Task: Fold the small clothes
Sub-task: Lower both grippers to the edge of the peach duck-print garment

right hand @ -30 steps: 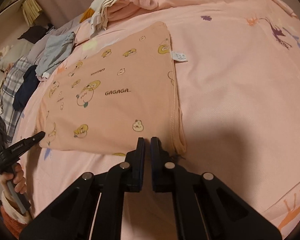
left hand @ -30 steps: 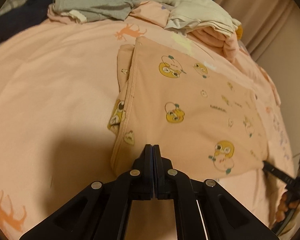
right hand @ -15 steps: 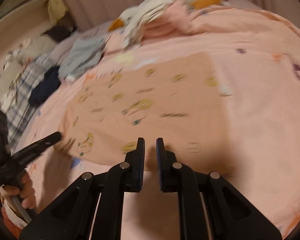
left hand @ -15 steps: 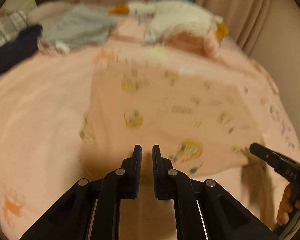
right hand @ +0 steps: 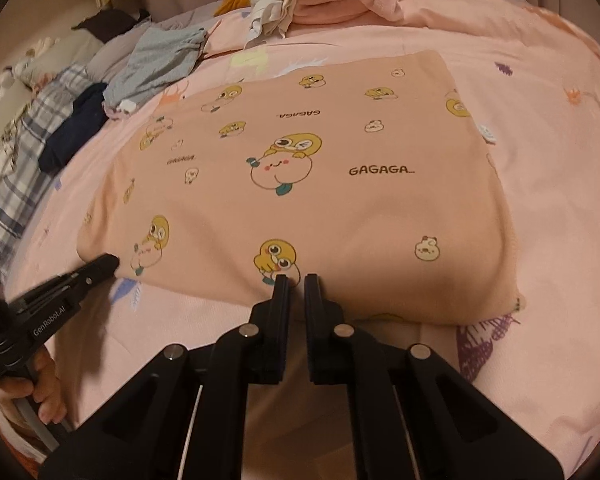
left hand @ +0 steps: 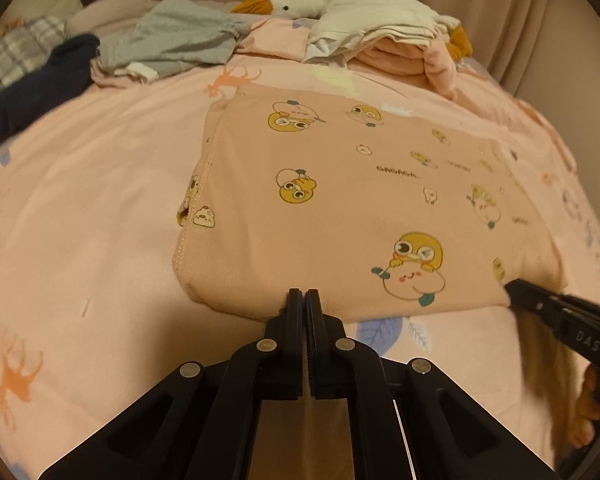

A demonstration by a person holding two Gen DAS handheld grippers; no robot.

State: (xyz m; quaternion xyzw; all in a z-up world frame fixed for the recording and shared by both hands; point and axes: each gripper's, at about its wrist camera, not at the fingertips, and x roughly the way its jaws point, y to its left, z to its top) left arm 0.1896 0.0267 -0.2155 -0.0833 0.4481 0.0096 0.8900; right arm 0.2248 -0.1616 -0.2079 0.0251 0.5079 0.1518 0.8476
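Observation:
A peach garment with yellow duck prints (left hand: 360, 200) lies folded flat on the pink bedsheet (left hand: 80, 200); it also shows in the right wrist view (right hand: 320, 184). My left gripper (left hand: 303, 296) is shut at the garment's near edge; whether cloth is pinched I cannot tell. It shows from the side in the right wrist view (right hand: 108, 262). My right gripper (right hand: 296, 280) has a narrow gap between its jaws and sits at the garment's near edge. Its tip shows at the garment's near right corner in the left wrist view (left hand: 512, 286).
A plush goose (left hand: 300, 2) and a stack of folded clothes (left hand: 400, 48) lie at the back of the bed. A grey garment (left hand: 172, 44), a dark navy one (left hand: 40, 88) and a plaid cloth (right hand: 28, 140) lie at the back left.
Both grippers lifted off, opened slightly and swung, then came back down to the garment's near edge. The left gripper has shut again; the right stays slightly open.

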